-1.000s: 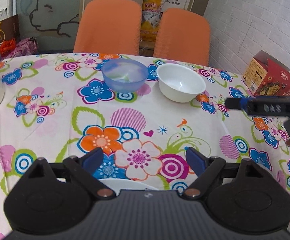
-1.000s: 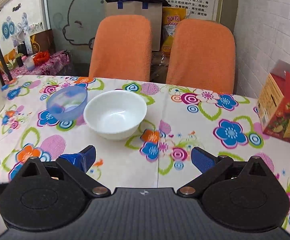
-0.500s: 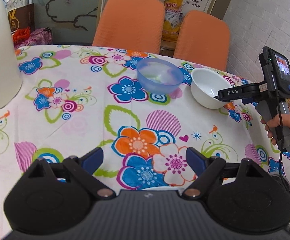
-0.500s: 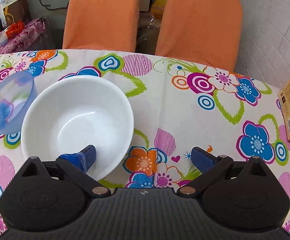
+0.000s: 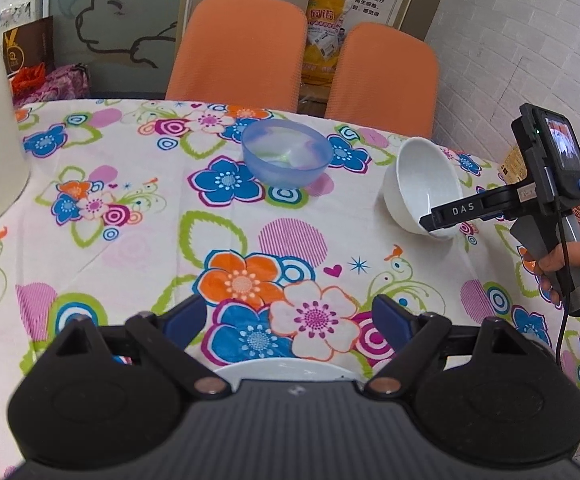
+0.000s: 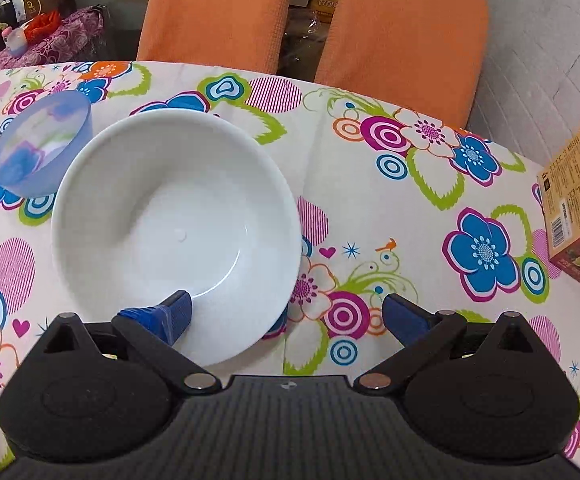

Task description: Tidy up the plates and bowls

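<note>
The job has only just begun: the right gripper [image 6: 286, 312], wide open, has one finger inside the tipped white bowl [image 6: 170, 220], the blue bowl [image 6: 42, 144] sits alone on the counter [image 6: 370, 200], and the left gripper [image 5: 290, 320] hangs open and empty above a white plate [image 5: 278, 368].

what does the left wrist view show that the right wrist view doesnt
Only the left wrist view: the right gripper from outside with the hand holding it, the white bowl tipped up, and a white plate's rim under the open left gripper. Only the right wrist view: one finger inside the bowl, the other outside. Both: white bowl, blue bowl, orange chairs.
</note>
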The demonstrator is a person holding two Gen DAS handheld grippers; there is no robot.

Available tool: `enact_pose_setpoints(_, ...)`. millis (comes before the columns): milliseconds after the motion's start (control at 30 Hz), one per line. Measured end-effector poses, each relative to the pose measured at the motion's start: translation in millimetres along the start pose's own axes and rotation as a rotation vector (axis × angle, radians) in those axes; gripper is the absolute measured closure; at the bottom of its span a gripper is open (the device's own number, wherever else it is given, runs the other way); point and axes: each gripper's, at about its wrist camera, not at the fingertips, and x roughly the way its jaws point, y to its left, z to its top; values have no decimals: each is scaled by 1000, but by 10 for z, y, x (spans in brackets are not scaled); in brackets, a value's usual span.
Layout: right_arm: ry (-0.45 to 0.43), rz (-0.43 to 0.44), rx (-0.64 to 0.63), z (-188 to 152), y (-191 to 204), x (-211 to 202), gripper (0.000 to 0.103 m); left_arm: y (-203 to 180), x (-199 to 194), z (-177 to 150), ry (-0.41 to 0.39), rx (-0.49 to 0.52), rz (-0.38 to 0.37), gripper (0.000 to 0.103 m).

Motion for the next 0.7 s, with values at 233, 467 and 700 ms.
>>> enact_pose_setpoints(233, -79, -34, -37, 78, 13, -183, 14, -166, 9, -20, 8, 28, -8, 19)
enact_pose_setpoints(467, -128, -7, -12, 110, -33, -201, 14, -244, 42, 51, 10, 48, 7, 19)
enact_pose_setpoints(700, -209, 40, 66, 63, -244, -285, 14, -368, 387, 572, 28, -50, -97, 17)
